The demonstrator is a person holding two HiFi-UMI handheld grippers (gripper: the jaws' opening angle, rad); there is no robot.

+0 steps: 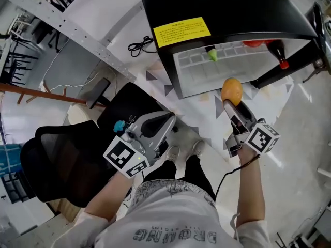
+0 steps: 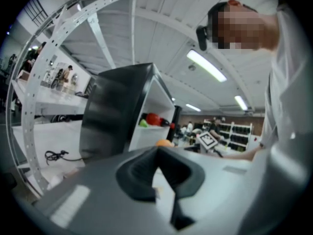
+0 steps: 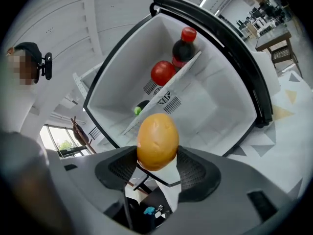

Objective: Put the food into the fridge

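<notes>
- Open fridge [image 1: 232, 9], its shelf [image 3: 166, 99] carrying a tomato [image 3: 163, 72] and a bottle [image 3: 183, 45].
- Right hand-held gripper [image 3: 157, 155] clenched on a potato [image 3: 157, 141] just before the opening; apparently mid-carry.
- Left hand-held gripper [image 2: 157, 153] closed, empty, well apart.
- Next: reach in, set down on free shelf space, release.

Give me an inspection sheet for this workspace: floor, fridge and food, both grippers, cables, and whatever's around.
Surface: pale floor with grey triangle pattern.
Job's things: black fridge open; on its shelf a green food, a red round food and a red-capped bottle.
Clutter: nothing seen.
Grippers: right hand-held gripper shut on a yellow-orange food, pointed into the fridge; left hand-held gripper shut, empty.
Cables: black cable coiled beside the fridge; thin cable trailing from the right hand-held gripper.
Surroundings: black mesh chair; perforated metal frame.
</notes>
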